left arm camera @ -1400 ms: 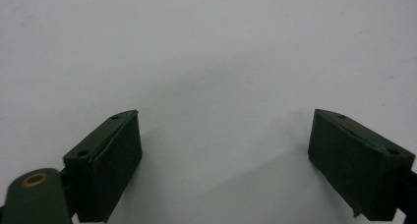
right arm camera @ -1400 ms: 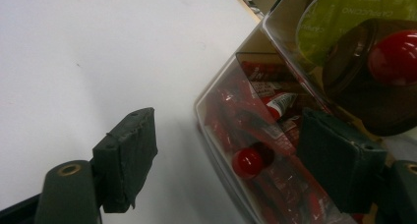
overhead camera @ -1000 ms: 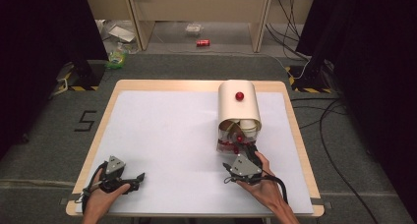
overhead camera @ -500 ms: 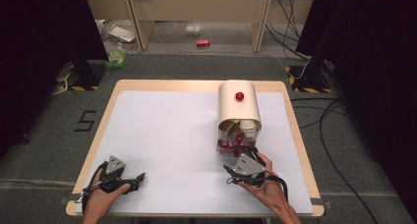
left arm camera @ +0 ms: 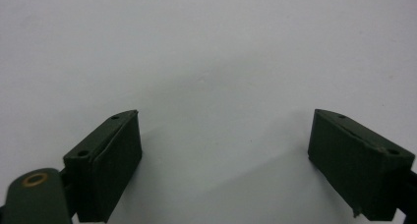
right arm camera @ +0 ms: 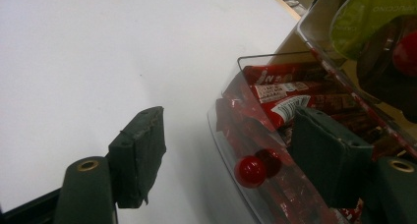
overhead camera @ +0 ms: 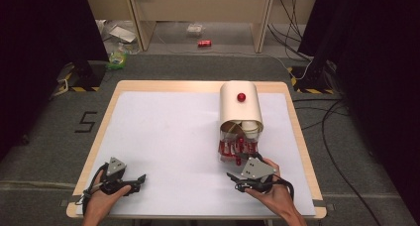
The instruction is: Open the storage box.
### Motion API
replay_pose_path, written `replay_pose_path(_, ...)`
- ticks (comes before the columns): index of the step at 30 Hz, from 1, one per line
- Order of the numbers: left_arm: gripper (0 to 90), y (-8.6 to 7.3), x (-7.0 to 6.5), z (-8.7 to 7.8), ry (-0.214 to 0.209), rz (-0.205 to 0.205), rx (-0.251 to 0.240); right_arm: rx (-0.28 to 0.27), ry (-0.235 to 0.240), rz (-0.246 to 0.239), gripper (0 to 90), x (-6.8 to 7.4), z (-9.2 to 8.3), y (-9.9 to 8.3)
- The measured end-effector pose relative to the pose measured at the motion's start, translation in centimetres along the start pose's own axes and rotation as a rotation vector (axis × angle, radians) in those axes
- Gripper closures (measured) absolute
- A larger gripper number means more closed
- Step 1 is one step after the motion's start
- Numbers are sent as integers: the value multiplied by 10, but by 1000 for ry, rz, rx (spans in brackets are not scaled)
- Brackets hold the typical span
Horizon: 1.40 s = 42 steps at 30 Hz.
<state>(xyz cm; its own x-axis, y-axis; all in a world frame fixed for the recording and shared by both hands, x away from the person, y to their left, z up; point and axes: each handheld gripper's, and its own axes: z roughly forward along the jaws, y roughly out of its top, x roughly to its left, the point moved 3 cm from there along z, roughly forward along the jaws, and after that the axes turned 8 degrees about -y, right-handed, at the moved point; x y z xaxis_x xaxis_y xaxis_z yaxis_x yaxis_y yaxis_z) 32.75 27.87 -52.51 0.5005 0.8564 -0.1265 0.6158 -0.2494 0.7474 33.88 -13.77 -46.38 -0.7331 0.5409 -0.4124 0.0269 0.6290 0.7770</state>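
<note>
A cream, round-topped container point(overhead camera: 240, 109) with a red knob point(overhead camera: 241, 96) lies on the white table, right of centre. A clear drawer point(overhead camera: 236, 149) of red snack packets point(right arm camera: 280, 103) juts from its near end. The drawer's own red knob point(right arm camera: 250, 171) sits on its front wall. My right gripper point(overhead camera: 237, 178) hovers just in front of that drawer, open, with the knob low between its jaws point(right arm camera: 228, 130) and untouched. Near the front left corner my left gripper point(overhead camera: 140, 182) rests open over bare white tabletop point(left arm camera: 223, 135), holding nothing.
White cups point(overhead camera: 251, 128) and a green-labelled lid point(right arm camera: 373, 17) show inside the container's mouth. The wooden table edge point(overhead camera: 302, 151) runs close on the right. Cables and a red can point(overhead camera: 204, 43) lie on the floor beyond the table.
My right gripper has drawn back a little toward the front edge, and the clear drawer stands farther out of the container. The left gripper has stayed put.
</note>
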Motion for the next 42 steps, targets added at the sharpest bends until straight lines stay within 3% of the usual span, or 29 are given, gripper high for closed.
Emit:
replay_pose_path(14, 121, 0, 0, 0, 0, -1, 0, 9, 59, 34, 350, 7, -10, -4)
replay_pose_path(42, 121, 0, 0, 0, 0, 0, -1, 52, 160, 35, 383, 25, -23, -18)
